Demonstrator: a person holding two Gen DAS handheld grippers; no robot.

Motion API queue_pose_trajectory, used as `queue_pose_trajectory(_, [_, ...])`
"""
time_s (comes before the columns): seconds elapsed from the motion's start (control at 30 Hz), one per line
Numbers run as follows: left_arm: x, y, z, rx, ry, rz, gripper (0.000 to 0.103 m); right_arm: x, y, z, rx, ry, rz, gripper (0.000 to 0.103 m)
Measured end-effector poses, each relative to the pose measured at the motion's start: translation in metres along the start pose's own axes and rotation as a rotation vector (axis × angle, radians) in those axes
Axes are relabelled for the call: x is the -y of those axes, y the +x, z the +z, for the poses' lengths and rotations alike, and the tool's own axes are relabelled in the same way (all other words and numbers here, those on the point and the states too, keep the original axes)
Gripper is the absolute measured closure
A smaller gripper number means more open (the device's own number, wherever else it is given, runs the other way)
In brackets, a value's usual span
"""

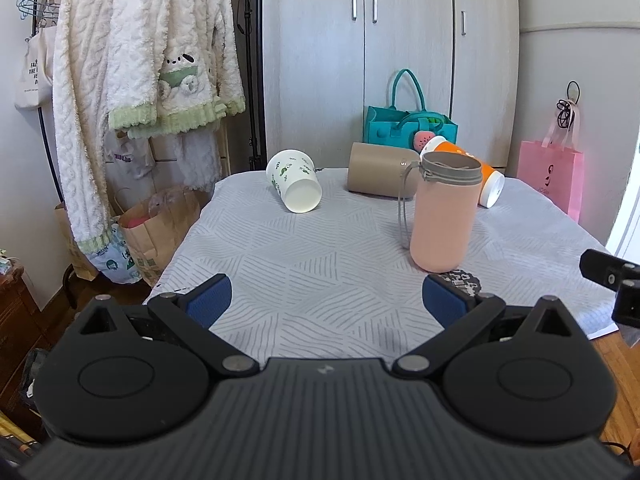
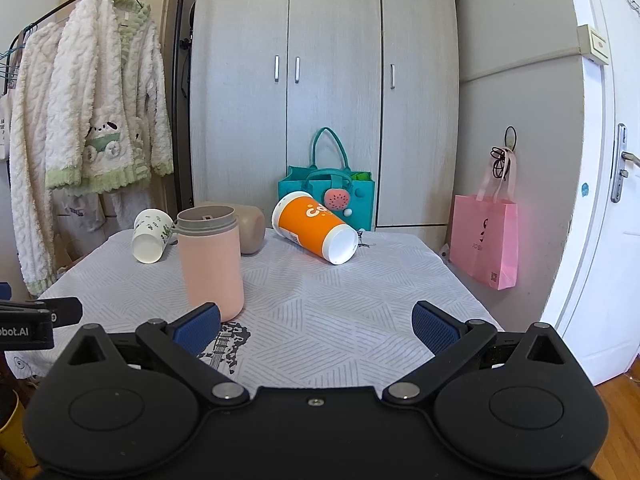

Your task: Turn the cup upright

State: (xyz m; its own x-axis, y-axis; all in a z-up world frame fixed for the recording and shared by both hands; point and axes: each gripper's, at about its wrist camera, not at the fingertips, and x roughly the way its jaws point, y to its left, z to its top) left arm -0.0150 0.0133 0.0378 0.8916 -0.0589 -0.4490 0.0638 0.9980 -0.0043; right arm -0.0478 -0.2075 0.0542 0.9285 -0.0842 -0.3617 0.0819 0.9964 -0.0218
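Observation:
A pink cup (image 1: 444,216) with a grey rim and cord stands upright on the table, mouth up; it also shows in the right wrist view (image 2: 211,262). A white cup with green print (image 1: 295,181) (image 2: 150,235), a tan cup (image 1: 380,175) (image 2: 253,228) and an orange cup (image 1: 478,178) (image 2: 316,227) lie on their sides at the back. My left gripper (image 1: 326,300) is open and empty, near the table's front edge. My right gripper (image 2: 316,326) is open and empty, just right of the pink cup.
The table (image 1: 320,248) has a grey patterned cloth. A teal bag (image 1: 404,124) and wardrobe stand behind it. A pink bag (image 1: 550,178) hangs at the right. Robes on a rack (image 1: 140,60) and paper bags (image 1: 156,224) stand at the left.

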Motion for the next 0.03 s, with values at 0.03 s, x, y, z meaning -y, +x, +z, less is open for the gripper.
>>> queue_pose_trajectory(0.03, [0.0003,0.0003,0.0001,-0.001,0.002,0.002,0.000,-0.0002,0.0000,-0.0001,0.000,0.000,0.000,0.000])
